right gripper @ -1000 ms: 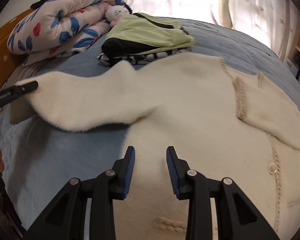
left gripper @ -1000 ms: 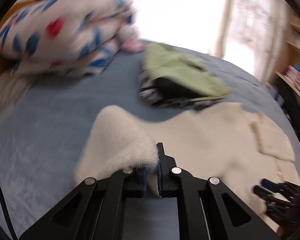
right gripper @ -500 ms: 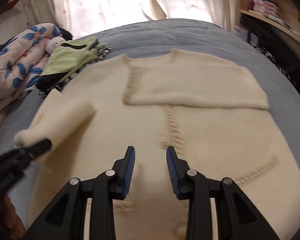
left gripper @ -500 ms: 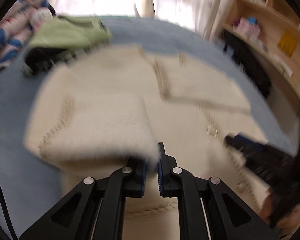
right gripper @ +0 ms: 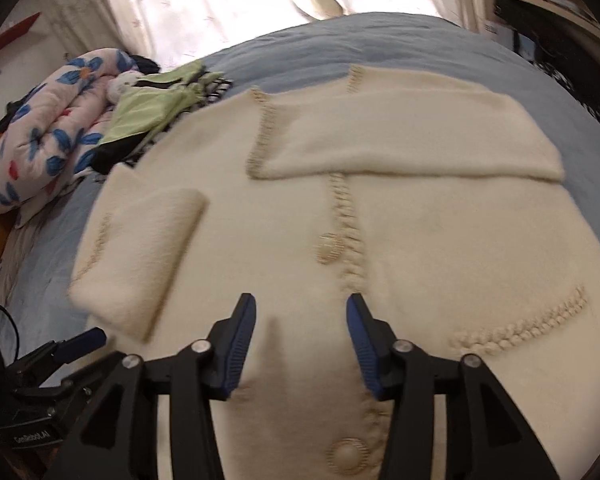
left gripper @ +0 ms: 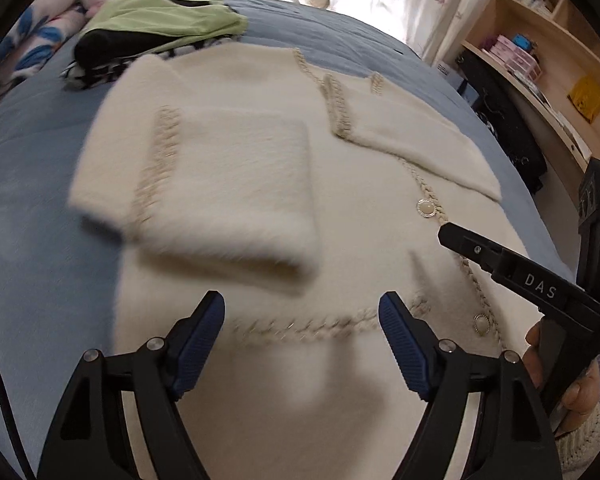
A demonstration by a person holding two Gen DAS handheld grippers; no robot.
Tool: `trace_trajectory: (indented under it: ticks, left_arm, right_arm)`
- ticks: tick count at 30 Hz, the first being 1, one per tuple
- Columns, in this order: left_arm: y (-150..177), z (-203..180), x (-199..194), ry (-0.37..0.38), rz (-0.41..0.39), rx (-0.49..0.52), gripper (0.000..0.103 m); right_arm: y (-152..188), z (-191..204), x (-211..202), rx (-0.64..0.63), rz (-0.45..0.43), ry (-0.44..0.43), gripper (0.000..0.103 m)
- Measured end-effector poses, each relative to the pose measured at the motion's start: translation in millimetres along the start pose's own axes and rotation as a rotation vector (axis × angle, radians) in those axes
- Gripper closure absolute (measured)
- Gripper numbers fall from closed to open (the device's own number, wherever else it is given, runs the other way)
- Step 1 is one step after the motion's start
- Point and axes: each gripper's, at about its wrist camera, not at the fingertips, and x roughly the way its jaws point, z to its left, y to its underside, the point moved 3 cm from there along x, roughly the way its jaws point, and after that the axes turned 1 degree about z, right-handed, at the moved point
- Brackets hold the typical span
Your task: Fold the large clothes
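Cream cardigan (left gripper: 340, 208) lies flat on the blue bed (left gripper: 28, 168), buttons up, directly ahead of and beneath both claws. Left sleeve (left gripper: 220, 184) folded across the body, ahead of the left claw (left gripper: 302, 344); right sleeve (right gripper: 412, 136) folded across, beyond the right claw (right gripper: 302, 344). Left claw: jaws just opened wide, nothing between them. Right claw: jaws just opened partway, empty, over the button placket. Writing: "DAS" on the right claw's finger in the left view. Shelf unit (left gripper: 540, 52) far right holds small boxes, labels unreadable.
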Motion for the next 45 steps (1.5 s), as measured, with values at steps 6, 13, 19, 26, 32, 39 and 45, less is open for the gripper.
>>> trace_trajectory:
  ticks: [6, 13, 19, 26, 32, 39, 45]
  left_arm:
    - [6.6, 44.0, -25.9, -0.139, -0.058, -0.083, 0.025]
    - [17.4, 80.6, -48.4, -0.198, -0.083, -0.142, 0.025]
    - [26.5, 92.7, -49.0, -0.197, -0.068, -0.168, 0.025]
    - [27.1, 90.7, -52.1, -0.177, -0.080, -0.173, 0.025]
    - [26.9, 80.4, -46.5, -0.161, -0.069, -0.148, 0.025]
    - [26.2, 68.4, -32.1, -0.155, -0.033, -0.119, 0.025]
    - [23.7, 65.5, -25.1, -0.164, -0.019, -0.111, 0.025]
  right_arm:
    - [-1.5, 66.0, 3.0, -0.160, 0.015, -0.110, 0.054]
    - [11.5, 139.6, 12.1, -0.420, 0.019, -0.140, 0.042]
    - [21.7, 162.4, 43.0, -0.555, 0.057, -0.033, 0.042]
    - [-34.6, 121.5, 11.1, -0.338, -0.031, -0.087, 0.094]
    - [-44.9, 25.3, -17.5, -0.096, -0.004, -0.082, 0.094]
    - [2.2, -60.1, 14.6, 0.121, 0.255, -0.156, 0.078]
    - [-14.7, -98.6, -7.3, 0.247, 0.154, -0.169, 0.049]
